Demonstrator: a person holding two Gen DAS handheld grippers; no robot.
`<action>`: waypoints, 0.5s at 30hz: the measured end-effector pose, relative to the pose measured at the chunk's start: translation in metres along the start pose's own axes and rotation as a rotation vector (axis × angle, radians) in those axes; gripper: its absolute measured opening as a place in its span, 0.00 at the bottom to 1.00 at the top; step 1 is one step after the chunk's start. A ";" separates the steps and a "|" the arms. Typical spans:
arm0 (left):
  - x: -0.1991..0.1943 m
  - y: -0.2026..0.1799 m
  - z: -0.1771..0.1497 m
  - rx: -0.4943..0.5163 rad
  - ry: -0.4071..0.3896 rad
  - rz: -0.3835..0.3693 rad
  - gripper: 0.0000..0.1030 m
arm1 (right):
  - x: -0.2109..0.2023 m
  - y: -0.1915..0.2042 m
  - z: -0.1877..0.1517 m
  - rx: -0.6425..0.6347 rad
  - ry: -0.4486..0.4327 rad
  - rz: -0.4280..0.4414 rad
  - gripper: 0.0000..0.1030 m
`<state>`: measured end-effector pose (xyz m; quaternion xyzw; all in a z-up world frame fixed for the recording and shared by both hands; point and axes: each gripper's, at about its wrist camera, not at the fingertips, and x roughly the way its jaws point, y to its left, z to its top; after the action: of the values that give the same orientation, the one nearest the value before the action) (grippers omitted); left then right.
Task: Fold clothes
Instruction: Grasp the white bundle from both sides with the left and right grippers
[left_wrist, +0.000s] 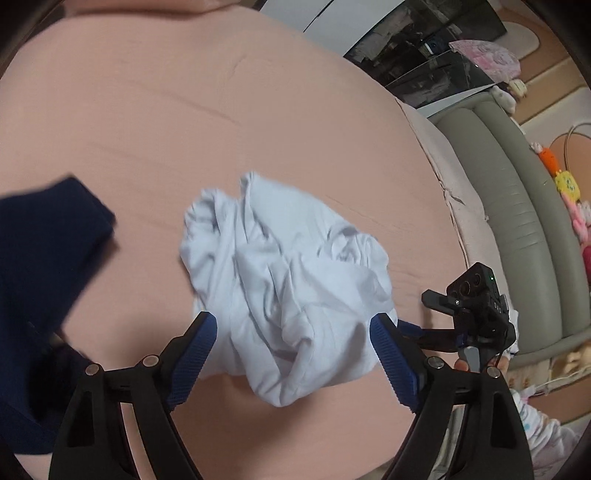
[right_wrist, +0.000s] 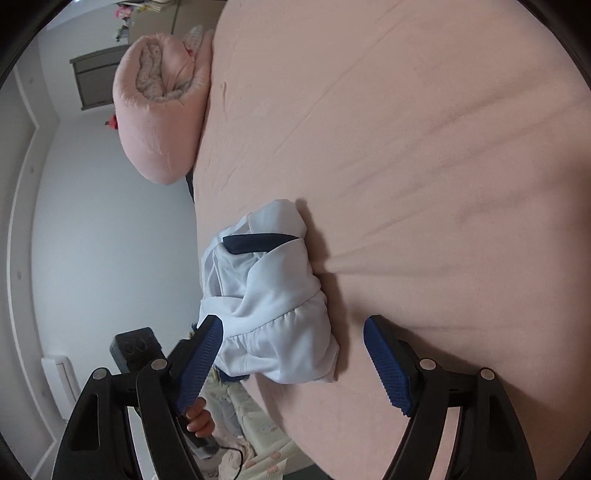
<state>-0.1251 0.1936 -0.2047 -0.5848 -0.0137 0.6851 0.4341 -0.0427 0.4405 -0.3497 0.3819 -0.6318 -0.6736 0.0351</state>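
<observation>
Both the left gripper (left_wrist: 291, 354) and right gripper (right_wrist: 293, 360) hang with fingers spread apart over a crumpled pale-blue garment (left_wrist: 284, 280) on the pink bed sheet (left_wrist: 184, 122).

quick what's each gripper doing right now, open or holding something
Left gripper: open, holding nothing; crumpled white garment lies between its fingers.
Right gripper: open, holding nothing; same garment between its fingers.

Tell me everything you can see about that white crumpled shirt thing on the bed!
The white garment is thin, smooth-looking cloth with a dark navy trim piece and a gathered seam. It lies bunched and wrinkled, unfolded, on the pink bedsheet near the bed's edge. Both claws, the left claw and right claw, hang open around it, not pinching it.
</observation>
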 end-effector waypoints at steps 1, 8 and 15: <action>0.002 -0.003 -0.002 0.003 0.005 0.007 0.84 | 0.002 0.003 -0.003 -0.018 -0.001 -0.014 0.76; 0.010 -0.024 -0.011 0.057 0.008 0.038 0.87 | 0.037 0.029 -0.012 -0.171 0.011 -0.131 0.82; 0.035 -0.036 -0.013 0.108 0.026 0.116 0.87 | 0.055 0.041 -0.008 -0.191 -0.019 -0.151 0.90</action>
<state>-0.0919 0.2306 -0.2172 -0.5693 0.0628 0.7012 0.4246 -0.0946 0.3968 -0.3390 0.4168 -0.5345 -0.7351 0.0146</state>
